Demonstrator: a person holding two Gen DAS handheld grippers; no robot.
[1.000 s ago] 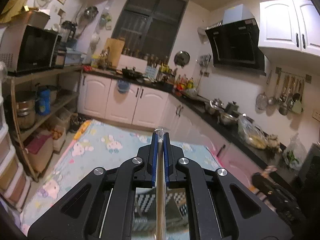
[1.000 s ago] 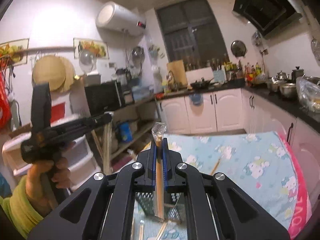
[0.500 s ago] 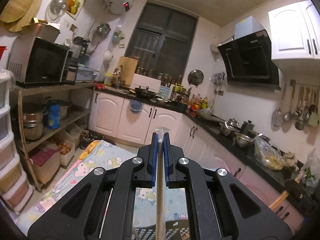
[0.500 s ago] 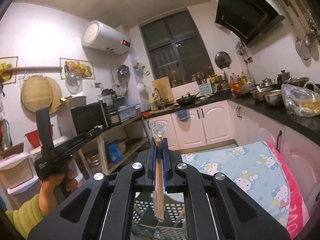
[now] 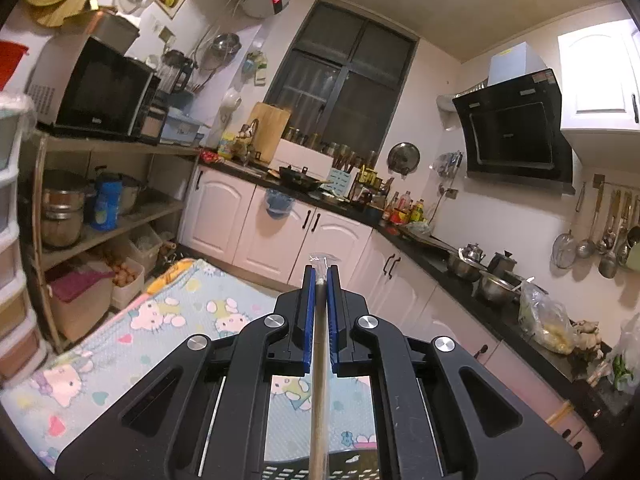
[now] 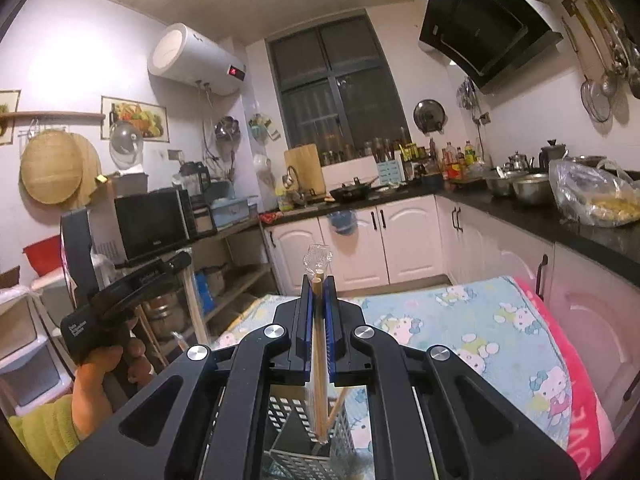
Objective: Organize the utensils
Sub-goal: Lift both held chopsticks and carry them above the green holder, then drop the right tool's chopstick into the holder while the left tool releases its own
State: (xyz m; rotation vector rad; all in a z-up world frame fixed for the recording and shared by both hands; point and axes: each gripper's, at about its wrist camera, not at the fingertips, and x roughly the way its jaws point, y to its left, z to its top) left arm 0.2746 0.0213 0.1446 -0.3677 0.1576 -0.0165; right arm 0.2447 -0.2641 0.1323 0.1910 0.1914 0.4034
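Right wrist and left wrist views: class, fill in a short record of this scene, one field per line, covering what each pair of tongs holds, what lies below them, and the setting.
Left tongs: shut on a wrapped chopstick pair
Right tongs: shut on wrapped chopsticks
Wrapping: clear plastic, sticking out past the pads
Below the tongs: slotted utensil basket
Surface: cartoon-print cloth
Person: left hand gripping its handle, yellow-green sleeve
Setting: kitchen with white cabinets, dark countertop
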